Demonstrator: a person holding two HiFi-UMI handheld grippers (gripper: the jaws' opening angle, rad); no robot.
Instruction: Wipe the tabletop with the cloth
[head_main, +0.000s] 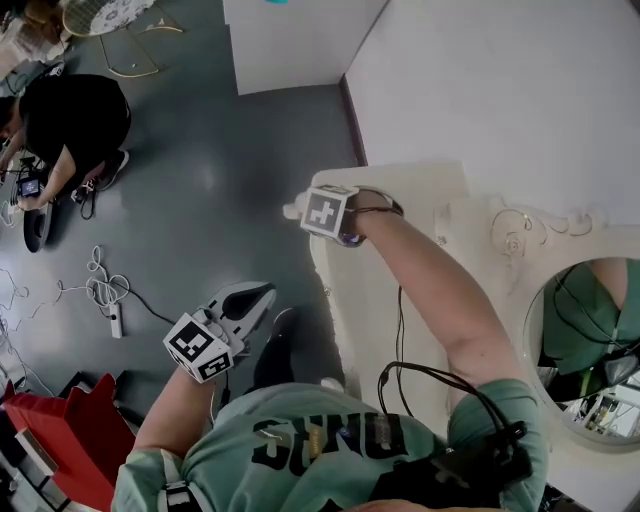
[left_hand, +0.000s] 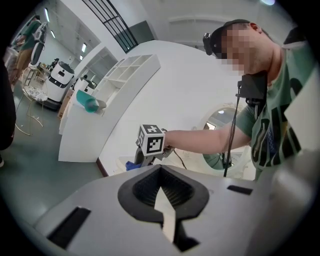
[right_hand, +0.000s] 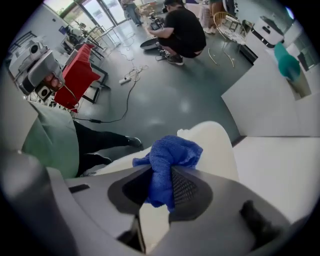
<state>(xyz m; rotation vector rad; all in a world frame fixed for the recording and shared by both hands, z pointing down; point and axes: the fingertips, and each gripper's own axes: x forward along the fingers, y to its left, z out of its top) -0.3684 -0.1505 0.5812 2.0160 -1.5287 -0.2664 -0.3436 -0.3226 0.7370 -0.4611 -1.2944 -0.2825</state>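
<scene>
The blue cloth (right_hand: 170, 157) is bunched between the jaws of my right gripper (right_hand: 162, 169), which is shut on it. In the head view the right gripper (head_main: 318, 212) sits over the far left corner of the cream tabletop (head_main: 400, 190), and the cloth is mostly hidden beneath it. The left gripper view shows the cloth (left_hand: 133, 164) as a blue bit under the right gripper's marker cube. My left gripper (head_main: 264, 292) hangs off the table's left side above the grey floor. Its jaws (left_hand: 160, 169) are shut with nothing in them.
An ornate cream-framed round mirror (head_main: 585, 350) stands at the table's right. A white wall runs behind the table, with a white cabinet (head_main: 290, 40) beyond. A person in black (head_main: 75, 120) crouches on the floor at far left. Cables and a power strip (head_main: 108, 298) lie near a red case (head_main: 70, 430).
</scene>
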